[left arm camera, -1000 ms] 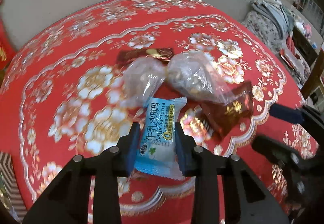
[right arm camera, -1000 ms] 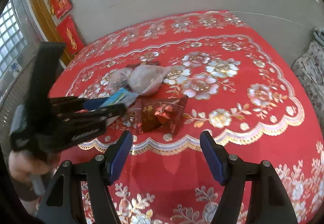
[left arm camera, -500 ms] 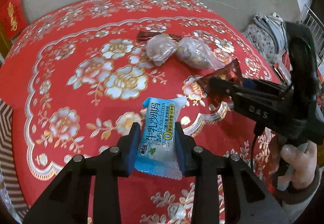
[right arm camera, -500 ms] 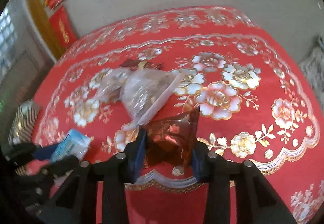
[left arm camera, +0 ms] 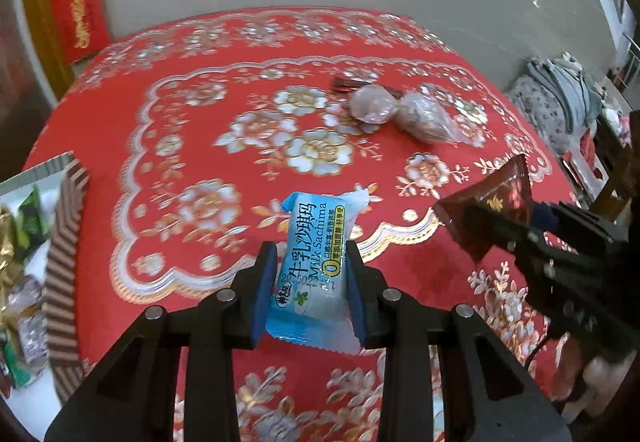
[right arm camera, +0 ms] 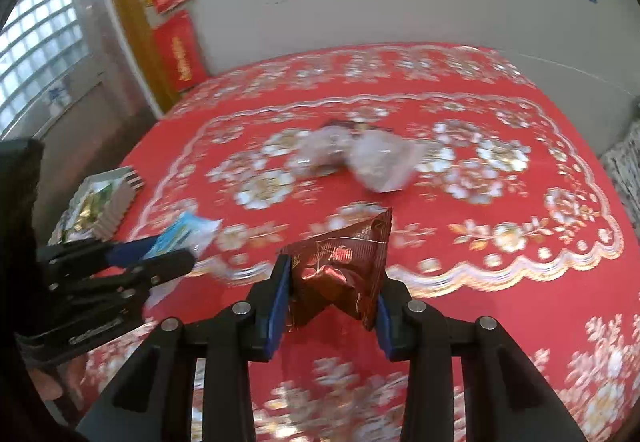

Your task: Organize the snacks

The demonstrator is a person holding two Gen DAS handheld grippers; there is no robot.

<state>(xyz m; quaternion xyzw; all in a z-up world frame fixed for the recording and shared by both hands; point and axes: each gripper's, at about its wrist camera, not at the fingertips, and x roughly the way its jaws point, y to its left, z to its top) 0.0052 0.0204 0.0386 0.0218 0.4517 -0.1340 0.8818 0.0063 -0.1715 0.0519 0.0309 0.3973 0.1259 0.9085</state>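
Red floral tablecloth (left arm camera: 180, 146) fills both views. Blue sachima packet (left arm camera: 312, 270) is pinched across its middle by the left gripper (left arm camera: 310, 292). Brown foil packet (right arm camera: 344, 274) is clamped in the right gripper (right arm camera: 330, 312), whose jaws have just been closing. Both judged light, crinkly, slippery; mid-body holds suit. Striped box (left arm camera: 66, 282) sits at lower left.

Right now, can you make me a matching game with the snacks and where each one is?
Things:
1. blue Sachima packet
2. brown foil packet
3. two clear bags
4. striped box

Places:
A. lying on the red tablecloth
B. at the table's left edge
C. pinched in the left gripper
D. pinched in the right gripper

Pairs: 1-C, 2-D, 3-A, 4-B
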